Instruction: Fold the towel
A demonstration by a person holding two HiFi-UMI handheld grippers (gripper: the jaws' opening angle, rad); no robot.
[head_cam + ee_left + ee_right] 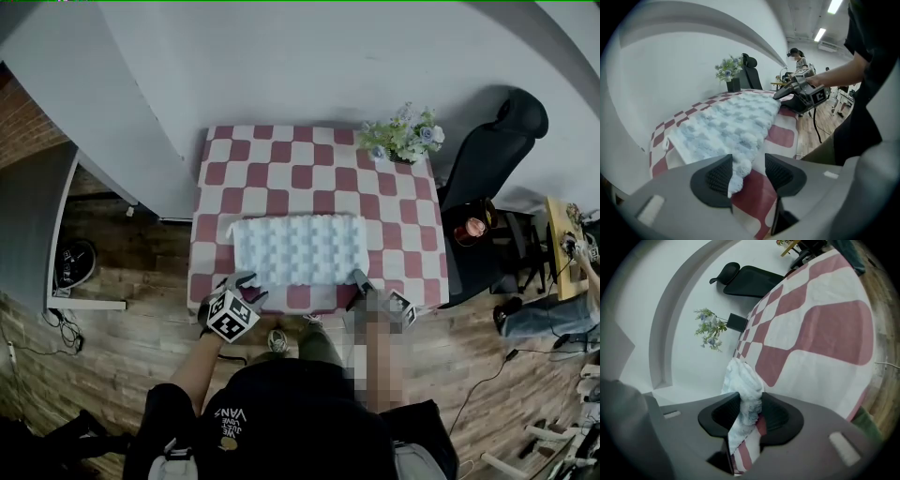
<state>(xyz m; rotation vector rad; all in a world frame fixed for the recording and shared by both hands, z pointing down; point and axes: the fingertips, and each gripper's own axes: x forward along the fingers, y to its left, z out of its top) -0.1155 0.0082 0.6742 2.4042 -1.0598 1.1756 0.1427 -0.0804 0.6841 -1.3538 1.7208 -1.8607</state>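
So the towel [300, 248] lies flat and spread on the near half of the table [281, 159], long side across, its near edge just inside the table's near edge; both grippers are at its near corners.

Right gripper [749, 404] is pinching its corner, with fluffy cloth bunched tight between the pads; left gripper [747, 164] is spread, its corner sits between the jaws and brushes one pad, with a clear gap to the other, so no grip there yet.

My take on doing this bit well: close the left one on that corner before lifting anything, deep enough that the fluff doesn't slip out; then raise both corners together and level, and carry them away from the body so the near edge lands square on the far edge. One worry: under the right jaws I see some checked tablecloth [754, 453]; can't tell if it's caught in the pinch, so I'd lift slowly and watch whether the cloth comes up too.

Room-wise it looks fine; there's bare table beyond the towel for the fold. The plant [405, 136] sits at the far right corner, well apart from the towel; the chair [492, 141] stands off the right side, out of the way. More spare table right of the towel than left.
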